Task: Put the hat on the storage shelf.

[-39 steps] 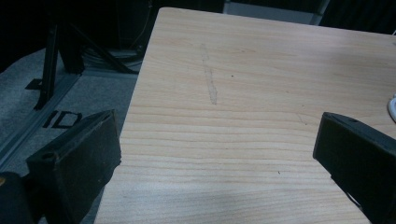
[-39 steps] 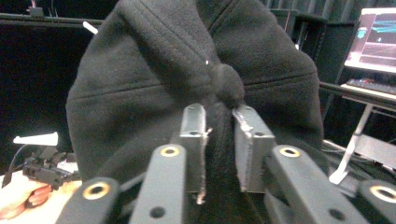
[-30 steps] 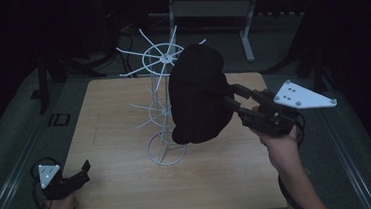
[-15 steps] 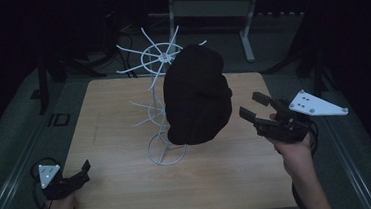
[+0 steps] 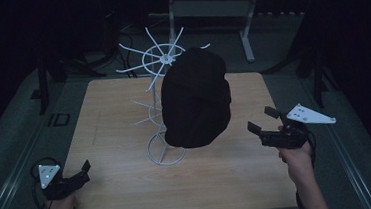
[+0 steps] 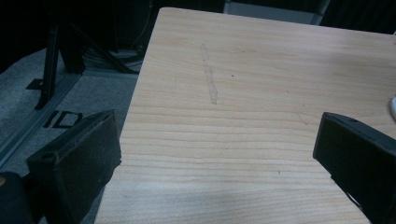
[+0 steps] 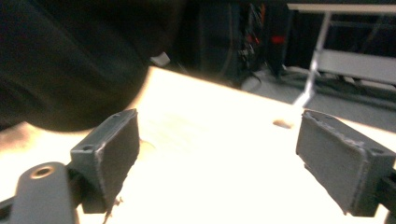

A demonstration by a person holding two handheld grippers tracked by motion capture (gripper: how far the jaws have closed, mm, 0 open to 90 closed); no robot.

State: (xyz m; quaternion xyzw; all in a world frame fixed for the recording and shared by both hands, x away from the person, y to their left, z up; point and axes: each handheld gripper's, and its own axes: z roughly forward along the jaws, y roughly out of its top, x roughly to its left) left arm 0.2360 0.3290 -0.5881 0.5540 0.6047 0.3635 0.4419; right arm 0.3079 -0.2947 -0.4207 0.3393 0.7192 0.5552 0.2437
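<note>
At frame centre, soft black hat [image 5: 196,103] drapes the wire rack [image 5: 158,86]; looks light, floppy; pinch its lower brim. Both grippers [image 5: 270,125] [image 5: 81,174] gape empty.

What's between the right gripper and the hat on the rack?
Nothing visible. The right gripper, jaws open, sits to the right of the black hat hanging on the white wire rack, with bare table between them. The rack's post stands on the hat's far side.

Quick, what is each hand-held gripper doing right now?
Left hand-held gripper: open, holding nothing.
Right hand-held gripper: open, holding nothing, beside the black hat.
</note>
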